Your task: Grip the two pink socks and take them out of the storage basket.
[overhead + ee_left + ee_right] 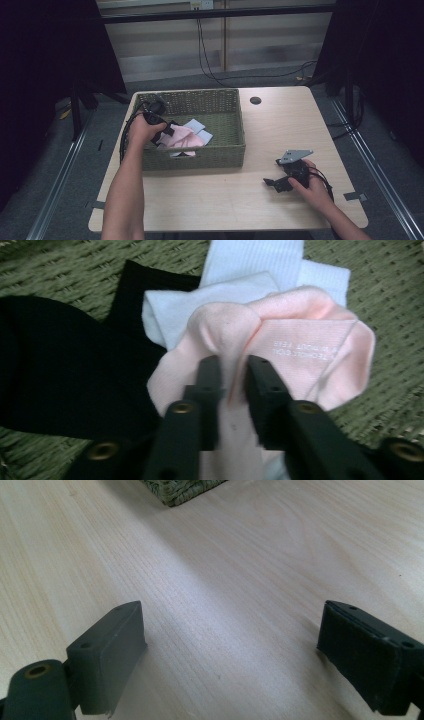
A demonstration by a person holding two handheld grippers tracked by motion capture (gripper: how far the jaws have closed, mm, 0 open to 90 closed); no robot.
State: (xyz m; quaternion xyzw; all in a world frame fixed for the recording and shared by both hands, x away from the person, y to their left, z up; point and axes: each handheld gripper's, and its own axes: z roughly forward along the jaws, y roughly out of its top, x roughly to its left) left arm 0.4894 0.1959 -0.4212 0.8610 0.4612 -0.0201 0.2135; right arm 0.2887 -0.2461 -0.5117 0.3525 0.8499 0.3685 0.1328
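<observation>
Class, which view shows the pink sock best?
The left gripper view: the pink sock is close up, pinched between the left gripper's jaws. The high view shows it small inside the basket.

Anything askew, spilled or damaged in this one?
Nothing stands out. The socks lie jumbled in the basket, none spilled onto the table. The left gripper pinches a fold of the pink sock; the right gripper rests open over bare wood.
</observation>
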